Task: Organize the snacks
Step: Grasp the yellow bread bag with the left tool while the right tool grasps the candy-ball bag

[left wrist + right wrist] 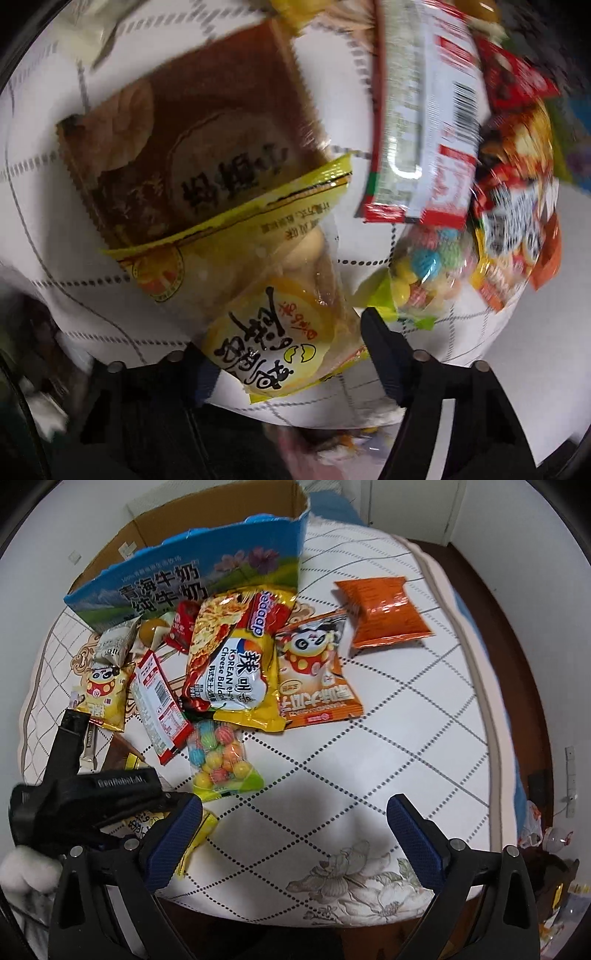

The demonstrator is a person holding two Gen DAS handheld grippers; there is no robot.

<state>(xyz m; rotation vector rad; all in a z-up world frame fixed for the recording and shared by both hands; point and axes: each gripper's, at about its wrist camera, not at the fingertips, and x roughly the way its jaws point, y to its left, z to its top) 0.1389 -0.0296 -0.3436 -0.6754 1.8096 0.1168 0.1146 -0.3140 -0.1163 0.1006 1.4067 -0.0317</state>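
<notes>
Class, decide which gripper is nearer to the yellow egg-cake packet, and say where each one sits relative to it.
Left. The left gripper has the yellow egg-cake packet between its fingers; the right gripper hangs open just beside the packet, over bare mattress.

I see a white quilted mattress [388, 716] with a dotted diamond pattern and a printed flower [351, 871] near its front edge. A dark wooden bed frame [517, 657] runs along its right side. A white wall [517, 513] stands behind it. A wall socket [570, 757] shows at the far right, with blurred clutter [554, 849] below it.
</notes>
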